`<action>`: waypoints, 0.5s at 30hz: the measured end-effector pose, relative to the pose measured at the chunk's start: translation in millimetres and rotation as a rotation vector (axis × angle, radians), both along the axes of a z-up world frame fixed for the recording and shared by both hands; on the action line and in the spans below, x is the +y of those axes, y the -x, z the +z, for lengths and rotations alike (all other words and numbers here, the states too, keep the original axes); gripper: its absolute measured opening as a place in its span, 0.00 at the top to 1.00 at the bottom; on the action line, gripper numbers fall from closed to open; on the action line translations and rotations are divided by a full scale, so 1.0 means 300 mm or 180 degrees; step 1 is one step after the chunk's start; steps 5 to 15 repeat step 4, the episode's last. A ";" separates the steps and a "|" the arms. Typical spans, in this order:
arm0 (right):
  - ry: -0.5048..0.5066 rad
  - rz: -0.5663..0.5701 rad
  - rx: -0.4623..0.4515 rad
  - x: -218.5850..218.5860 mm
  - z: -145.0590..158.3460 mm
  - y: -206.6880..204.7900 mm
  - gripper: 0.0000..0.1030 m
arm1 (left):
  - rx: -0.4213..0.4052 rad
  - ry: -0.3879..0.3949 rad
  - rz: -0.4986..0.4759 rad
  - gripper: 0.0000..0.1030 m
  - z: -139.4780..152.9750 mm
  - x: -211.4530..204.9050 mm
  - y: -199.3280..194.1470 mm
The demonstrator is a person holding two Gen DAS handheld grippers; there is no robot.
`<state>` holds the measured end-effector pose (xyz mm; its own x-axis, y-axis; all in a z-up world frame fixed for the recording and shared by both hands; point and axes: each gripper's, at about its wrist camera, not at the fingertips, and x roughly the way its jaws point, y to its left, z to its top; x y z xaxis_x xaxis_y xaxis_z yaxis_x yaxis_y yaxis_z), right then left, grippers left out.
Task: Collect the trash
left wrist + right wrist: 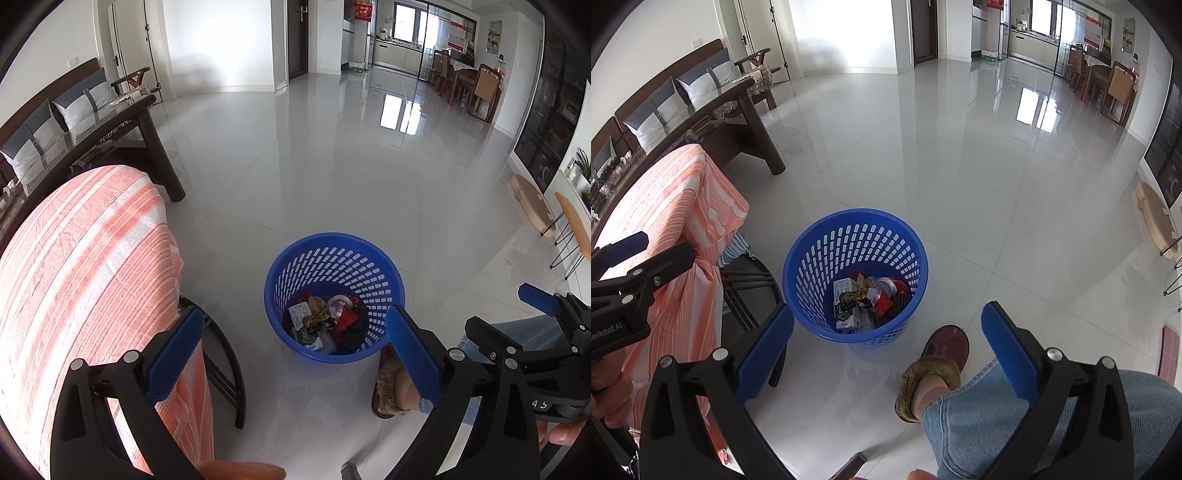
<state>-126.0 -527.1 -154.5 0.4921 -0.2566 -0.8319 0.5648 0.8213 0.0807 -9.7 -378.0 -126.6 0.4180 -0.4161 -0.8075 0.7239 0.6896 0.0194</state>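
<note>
A blue perforated trash basket (384,273) stands on the grey tiled floor; it also shows in the right wrist view (798,258). Inside lies trash (325,321): a can, red wrappers and a small carton, also in the right wrist view (868,299). My left gripper (295,354) is open and empty, held above the basket's near side. My right gripper (886,350) is open and empty, above the floor just right of the basket. The right gripper also shows at the right edge of the left wrist view (517,317), and the left gripper at the left edge of the right wrist view (631,258).
A small table under an orange striped cloth (81,280) stands left of the basket. The person's slippered foot (938,362) and jeans leg are right of it. A wooden sofa (74,122) sits far left, dining chairs (484,92) far right, a wooden stool (532,203) at right.
</note>
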 end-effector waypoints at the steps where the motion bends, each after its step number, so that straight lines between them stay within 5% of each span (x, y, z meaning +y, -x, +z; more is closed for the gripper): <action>1: 0.0000 -0.0005 0.0005 -0.001 -0.001 0.001 0.04 | -0.0014 0.0000 -0.0007 0.05 0.002 0.000 0.002; 15: 0.0000 -0.0017 0.0015 -0.004 -0.002 0.001 0.04 | 0.0027 0.0030 -0.0024 0.05 0.003 0.003 0.002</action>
